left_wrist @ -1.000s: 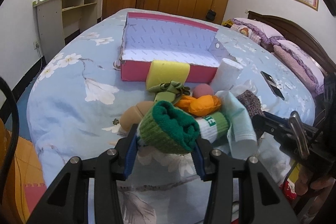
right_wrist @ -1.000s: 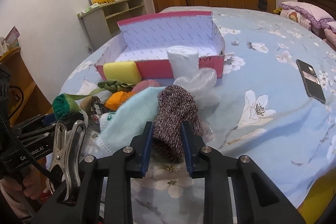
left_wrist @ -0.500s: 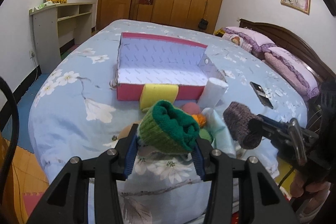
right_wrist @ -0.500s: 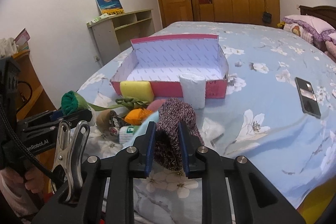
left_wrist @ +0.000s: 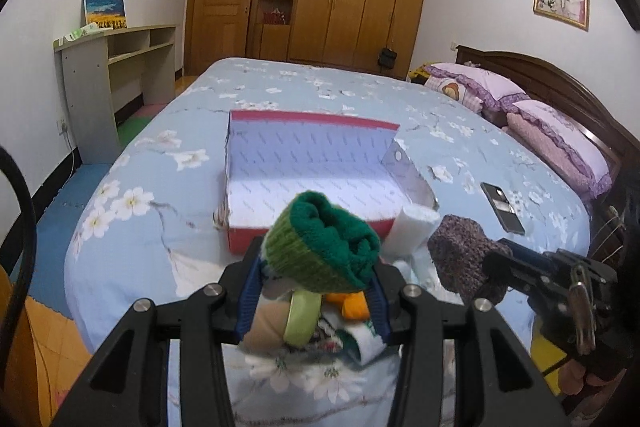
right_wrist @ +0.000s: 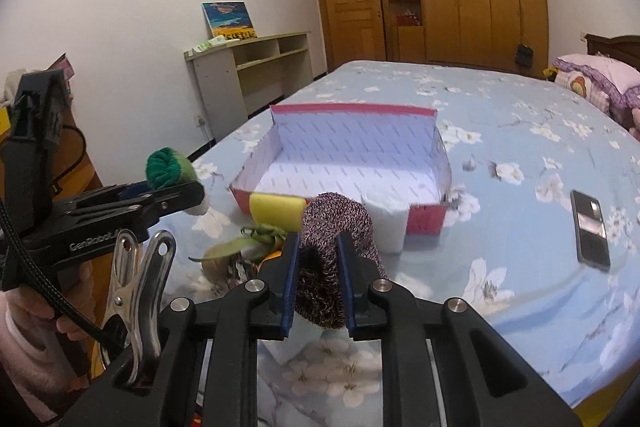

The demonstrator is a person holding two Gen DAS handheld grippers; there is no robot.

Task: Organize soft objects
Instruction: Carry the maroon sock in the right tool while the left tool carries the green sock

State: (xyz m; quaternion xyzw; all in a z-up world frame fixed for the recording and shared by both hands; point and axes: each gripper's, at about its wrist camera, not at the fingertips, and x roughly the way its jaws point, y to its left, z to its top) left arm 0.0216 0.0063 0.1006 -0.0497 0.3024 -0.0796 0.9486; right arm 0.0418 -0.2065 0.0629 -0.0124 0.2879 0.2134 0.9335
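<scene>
My left gripper is shut on a rolled green knit sock, held above the pile; the sock also shows in the right wrist view. My right gripper is shut on a purple-brown speckled knit sock, which also shows in the left wrist view. Both are raised in front of an open pink box with a white lining, also in the left wrist view. Below lie a yellow sponge, a white roll, an orange soft item and green ribbon.
The bed has a blue floral cover. A black phone lies right of the box. Purple pillows sit at the headboard. A grey shelf desk stands by the left wall, wardrobes behind.
Both grippers have lifted up with their socks, away from the pile. The pile now sits lower in both views and the box interior shows more fully.
</scene>
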